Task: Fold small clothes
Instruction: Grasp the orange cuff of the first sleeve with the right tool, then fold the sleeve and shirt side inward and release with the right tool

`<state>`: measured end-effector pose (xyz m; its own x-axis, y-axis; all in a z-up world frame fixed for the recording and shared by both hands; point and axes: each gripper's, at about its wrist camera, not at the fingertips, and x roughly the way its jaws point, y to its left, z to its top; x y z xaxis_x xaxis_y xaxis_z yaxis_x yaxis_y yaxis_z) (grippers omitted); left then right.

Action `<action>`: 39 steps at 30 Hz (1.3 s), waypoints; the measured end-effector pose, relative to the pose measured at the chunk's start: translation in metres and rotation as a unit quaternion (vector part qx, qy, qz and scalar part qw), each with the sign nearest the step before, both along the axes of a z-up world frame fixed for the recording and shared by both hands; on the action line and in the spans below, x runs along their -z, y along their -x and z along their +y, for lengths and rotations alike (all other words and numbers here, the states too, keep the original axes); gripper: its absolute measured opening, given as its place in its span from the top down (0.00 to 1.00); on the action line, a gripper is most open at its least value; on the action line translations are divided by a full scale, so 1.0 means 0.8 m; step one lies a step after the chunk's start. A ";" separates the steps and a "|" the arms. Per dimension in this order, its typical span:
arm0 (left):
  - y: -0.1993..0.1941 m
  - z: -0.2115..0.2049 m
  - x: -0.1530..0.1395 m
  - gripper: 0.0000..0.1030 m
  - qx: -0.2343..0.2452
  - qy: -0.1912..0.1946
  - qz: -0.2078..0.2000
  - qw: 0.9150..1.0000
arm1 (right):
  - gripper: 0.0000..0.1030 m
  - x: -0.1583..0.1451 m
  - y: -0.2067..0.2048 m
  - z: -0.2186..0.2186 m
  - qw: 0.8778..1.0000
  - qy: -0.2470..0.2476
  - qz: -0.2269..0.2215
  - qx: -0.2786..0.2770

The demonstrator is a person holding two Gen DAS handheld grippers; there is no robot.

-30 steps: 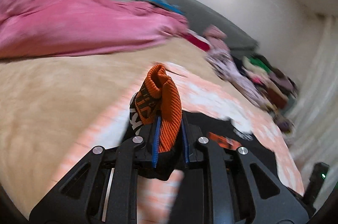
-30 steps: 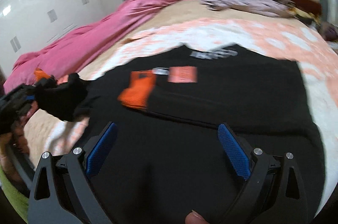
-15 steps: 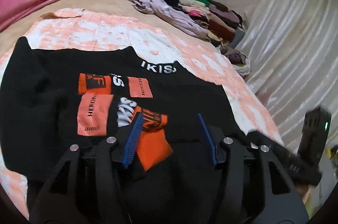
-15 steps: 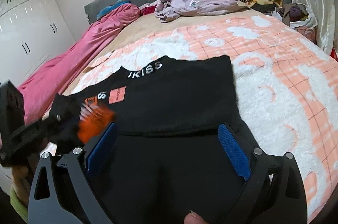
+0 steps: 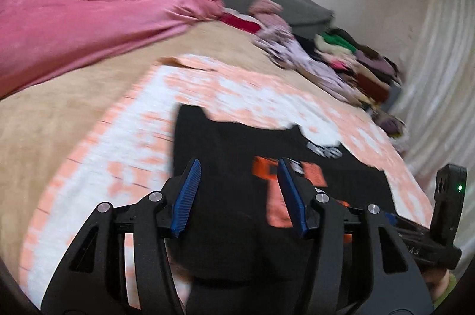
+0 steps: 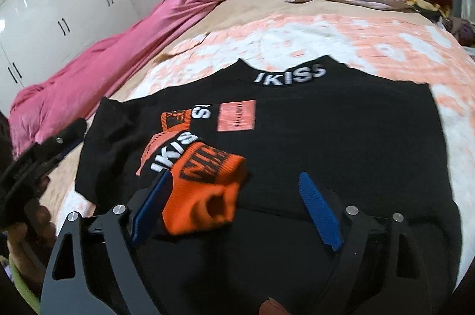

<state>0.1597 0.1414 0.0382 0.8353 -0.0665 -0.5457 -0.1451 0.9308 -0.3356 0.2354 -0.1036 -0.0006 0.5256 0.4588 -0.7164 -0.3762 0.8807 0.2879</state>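
White block letters reading "JKISS" are showing along the collar [image 6: 288, 75] of the black sweater [image 6: 341, 142] in the right wrist view. The same "JKISS" lettering is running in white on a black band of the folded-in sleeve [image 6: 175, 153], just above its orange cuff [image 6: 204, 190], which is carrying dark lettering too blurred to read. A white "S" is peeking out between the orange patch [image 6: 175, 120] and the salmon patch [image 6: 236, 116] on the chest; their small dark print is staying illegible. In the left wrist view, the collar lettering [image 5: 325, 150] is smearing into an unreadable white blur.
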 end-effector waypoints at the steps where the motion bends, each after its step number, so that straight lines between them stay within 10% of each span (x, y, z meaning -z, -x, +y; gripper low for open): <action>1: 0.000 0.007 0.000 0.55 -0.008 0.002 0.000 1.000 | 0.18 0.005 -0.007 0.008 1.000 0.003 0.006 -0.002; 4: 0.004 0.024 -0.002 0.55 -0.020 0.016 -0.002 1.000 | 0.57 0.024 -0.024 0.024 0.999 0.000 0.035 -0.014; 8: 0.011 0.037 -0.009 0.54 -0.037 0.012 -0.010 0.999 | 0.83 0.021 -0.023 0.042 0.998 -0.001 0.034 -0.048; 14: 0.017 0.051 -0.013 0.54 -0.053 0.019 -0.018 0.998 | 0.85 -0.058 -0.014 0.028 0.996 -0.039 -0.032 -0.073; 20: 0.008 0.032 -0.010 0.54 -0.033 0.003 -0.009 0.999 | 0.85 -0.123 -0.036 -0.027 0.994 0.024 -0.107 -0.017; 25: -0.011 -0.005 -0.005 0.52 0.013 -0.015 0.006 1.000 | 0.85 -0.087 -0.074 -0.074 0.990 0.116 -0.071 0.047; 36: -0.101 -0.100 0.060 0.52 0.092 -0.100 0.124 0.983 | 0.81 0.010 -0.104 -0.106 0.985 0.144 0.009 0.091; 39: -0.099 -0.081 0.078 0.52 0.095 -0.061 0.126 0.986 | 0.80 0.022 -0.108 -0.114 0.978 0.180 -0.004 0.106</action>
